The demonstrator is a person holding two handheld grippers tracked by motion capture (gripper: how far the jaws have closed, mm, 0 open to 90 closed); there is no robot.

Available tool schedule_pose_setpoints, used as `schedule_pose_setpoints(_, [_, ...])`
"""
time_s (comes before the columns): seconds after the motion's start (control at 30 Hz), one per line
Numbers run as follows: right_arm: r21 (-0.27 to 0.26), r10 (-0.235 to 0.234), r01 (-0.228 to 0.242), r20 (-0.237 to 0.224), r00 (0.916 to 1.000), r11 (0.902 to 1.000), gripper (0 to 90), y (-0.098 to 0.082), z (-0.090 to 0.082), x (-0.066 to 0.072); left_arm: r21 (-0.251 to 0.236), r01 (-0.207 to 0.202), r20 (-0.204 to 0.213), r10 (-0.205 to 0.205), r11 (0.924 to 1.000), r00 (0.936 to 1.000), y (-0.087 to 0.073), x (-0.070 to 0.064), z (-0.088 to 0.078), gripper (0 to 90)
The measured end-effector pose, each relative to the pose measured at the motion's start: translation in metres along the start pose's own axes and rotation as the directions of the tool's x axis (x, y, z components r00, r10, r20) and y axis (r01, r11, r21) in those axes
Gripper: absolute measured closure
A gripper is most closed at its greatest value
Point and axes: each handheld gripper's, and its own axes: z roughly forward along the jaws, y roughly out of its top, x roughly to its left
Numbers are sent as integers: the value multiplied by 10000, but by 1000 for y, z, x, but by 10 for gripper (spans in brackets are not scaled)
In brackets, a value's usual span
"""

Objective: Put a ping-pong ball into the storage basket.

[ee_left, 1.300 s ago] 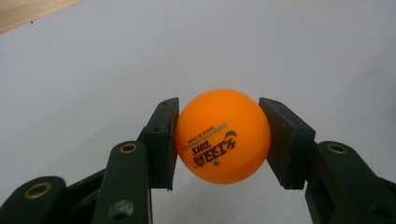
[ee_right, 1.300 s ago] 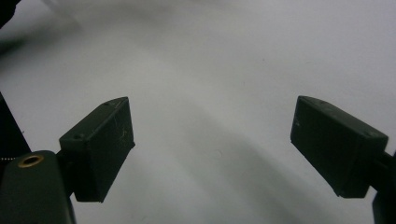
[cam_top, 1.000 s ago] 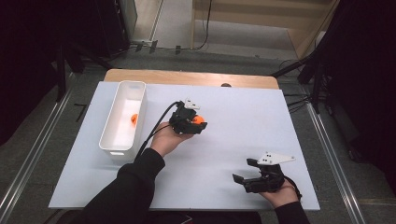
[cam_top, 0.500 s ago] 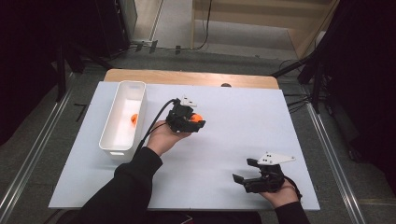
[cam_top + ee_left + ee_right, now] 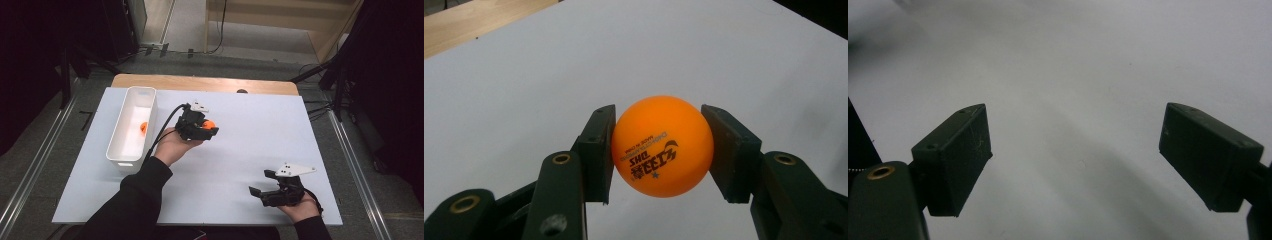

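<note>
Orange ping-pong ball [image 5: 662, 146] is sitting clamped between both pads of the left gripper [image 5: 207, 129], printed logo facing the camera, just above the white table sheet [image 5: 260, 125]. Pads are contacting the ball near its widest line, so the hold looks centred. In the high view the ball [image 5: 209, 124] is showing at the gripper's tip, to the right of the white bin [image 5: 116, 154], well apart from it.

A second orange item [image 5: 143, 128] is lying inside the bin; likely another ball, too small to confirm.

Judged step: carrying the ball toward the bin. To do it well: keep the squeeze steady (smooth sphere, slips easily), travel level, bring the tip over the bin's open interior past the near wall, lower before opening.

Right gripper [image 5: 261, 192] is resting at the near right of the sheet, jaws standing wide apart with nothing between them.
</note>
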Motion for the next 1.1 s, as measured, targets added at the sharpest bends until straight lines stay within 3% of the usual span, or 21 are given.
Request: schedule_pose_setpoints(1.1, [6, -57, 57, -46, 10000, 10000, 119, 3, 3, 1, -54, 401, 76, -400, 9992, 9992, 7, 12, -28, 507])
